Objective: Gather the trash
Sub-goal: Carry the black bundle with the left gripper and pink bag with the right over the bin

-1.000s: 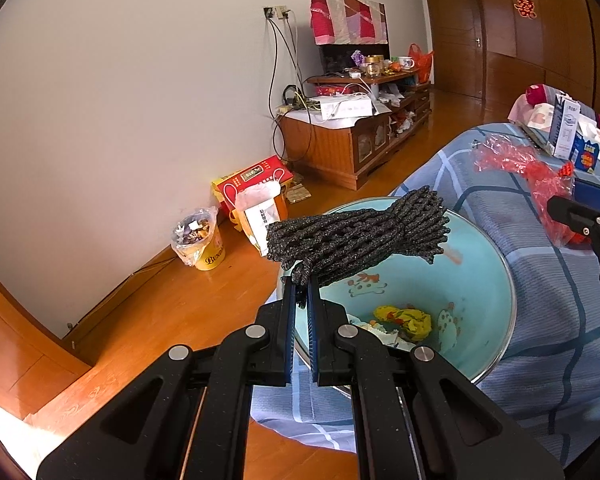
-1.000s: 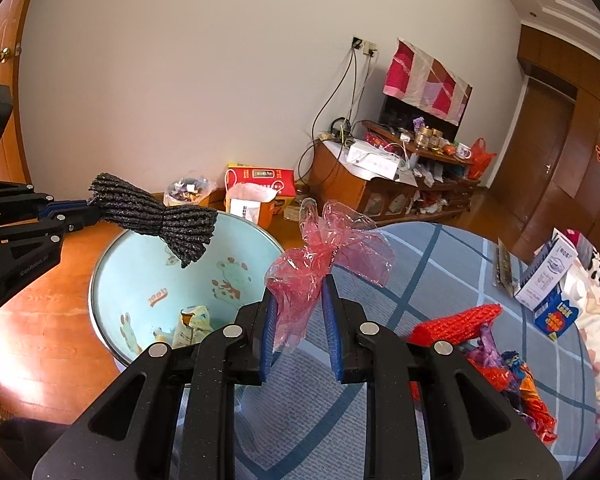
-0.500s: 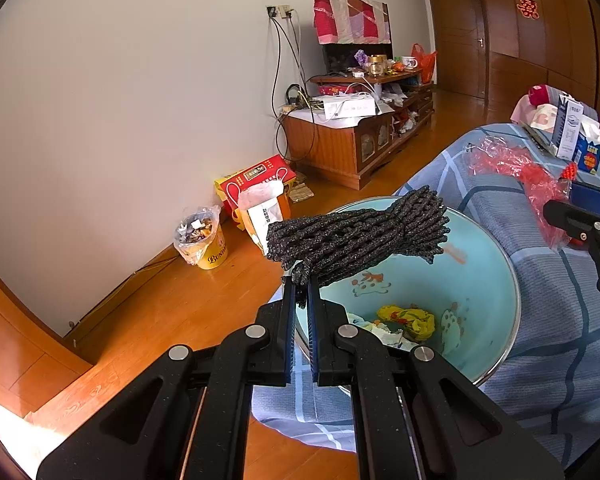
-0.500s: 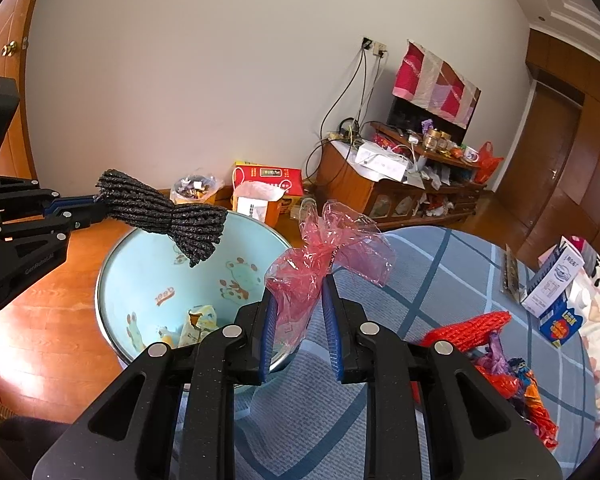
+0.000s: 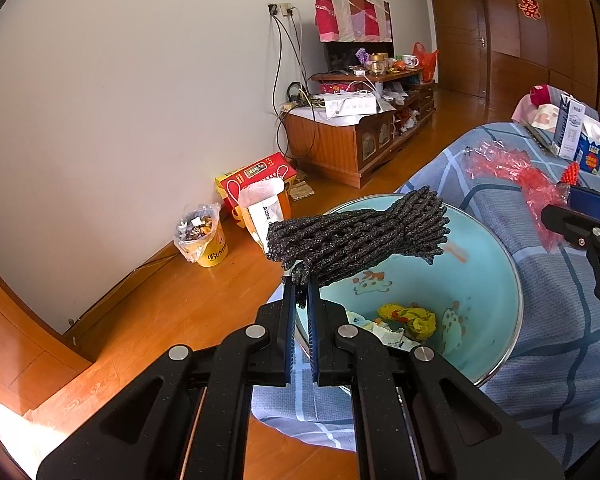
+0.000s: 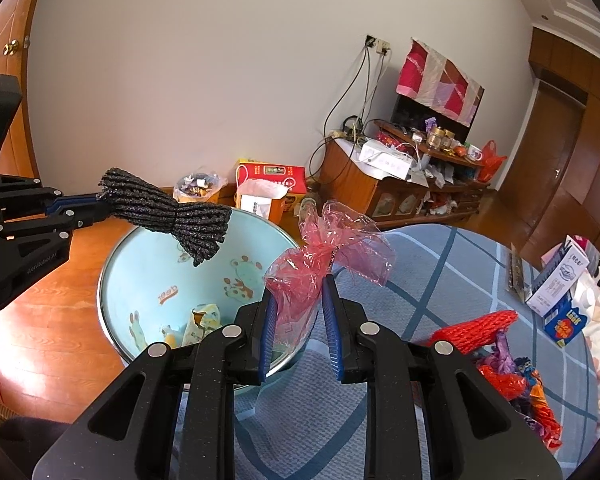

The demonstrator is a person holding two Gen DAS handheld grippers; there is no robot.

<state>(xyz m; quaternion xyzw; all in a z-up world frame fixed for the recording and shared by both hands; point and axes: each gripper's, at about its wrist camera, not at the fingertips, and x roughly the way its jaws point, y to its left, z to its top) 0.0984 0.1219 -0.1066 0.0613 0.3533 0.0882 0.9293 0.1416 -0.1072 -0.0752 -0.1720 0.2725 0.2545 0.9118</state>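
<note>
My left gripper (image 5: 301,285) is shut on a black foam net sleeve (image 5: 360,240), holding it out over the light-blue enamel basin (image 5: 496,272). The basin holds a yellow wrapper (image 5: 410,316) and white paper scraps. From the right wrist view the same black net sleeve (image 6: 168,212) hangs above the basin (image 6: 140,264), with the left gripper (image 6: 100,208) at the left edge. My right gripper (image 6: 298,288) is shut on a crumpled pink cellophane wrapper (image 6: 324,256) just right of the basin's rim. The pink wrapper (image 5: 512,176) also shows at the right of the left wrist view.
The basin rests on a blue plaid cloth (image 6: 440,280). A red net (image 6: 476,328) and coloured wrappers (image 6: 528,384) lie on the cloth at right, near a white carton (image 6: 556,284). On the wooden floor stand a lined yellow bucket (image 5: 202,236), a red box (image 5: 256,176) and a TV cabinet (image 5: 352,140).
</note>
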